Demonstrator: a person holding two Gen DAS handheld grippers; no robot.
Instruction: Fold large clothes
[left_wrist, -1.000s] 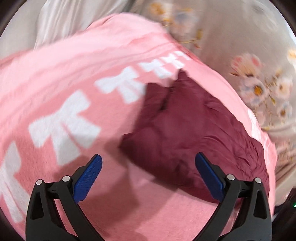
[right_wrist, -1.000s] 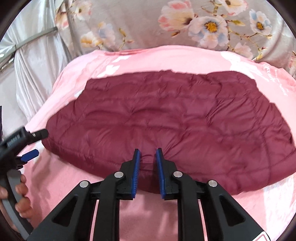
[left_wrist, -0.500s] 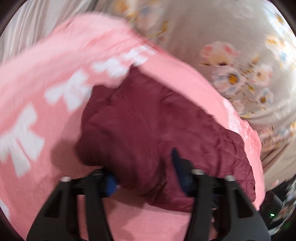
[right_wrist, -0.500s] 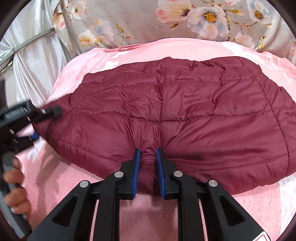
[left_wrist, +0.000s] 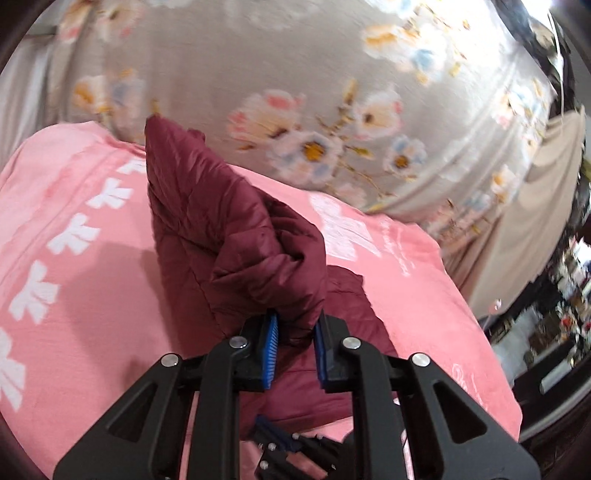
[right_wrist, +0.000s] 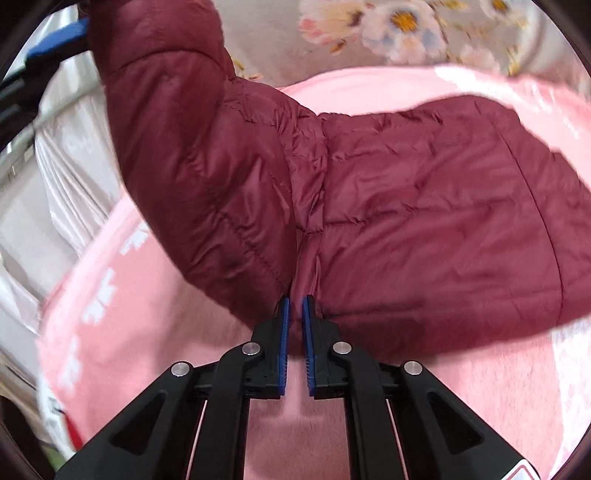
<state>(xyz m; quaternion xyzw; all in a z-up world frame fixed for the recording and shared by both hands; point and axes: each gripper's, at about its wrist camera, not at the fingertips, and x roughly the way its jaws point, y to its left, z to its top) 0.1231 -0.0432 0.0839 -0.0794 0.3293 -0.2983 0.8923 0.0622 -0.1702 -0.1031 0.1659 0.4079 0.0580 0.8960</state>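
Jacket: a dark red puffy quilted jacket (right_wrist: 424, 206) lies on the pink fleece blanket with white bows (left_wrist: 74, 280), its right part flat, its left part lifted up in the air.
Left gripper: the black left gripper with blue pads (left_wrist: 295, 345) is clenched on a thick bunch of the lifted end.
Right gripper: the black right gripper with blue pads (right_wrist: 295, 325) pinches the jacket's near edge, by the blanket's near side.
Feel: it looks soft, light and puffy — a bit slippery, so it may spring open.
Where to grab: a seam or edge, not the fat middle.
Behind: a grey flowery cloth (left_wrist: 314, 110).
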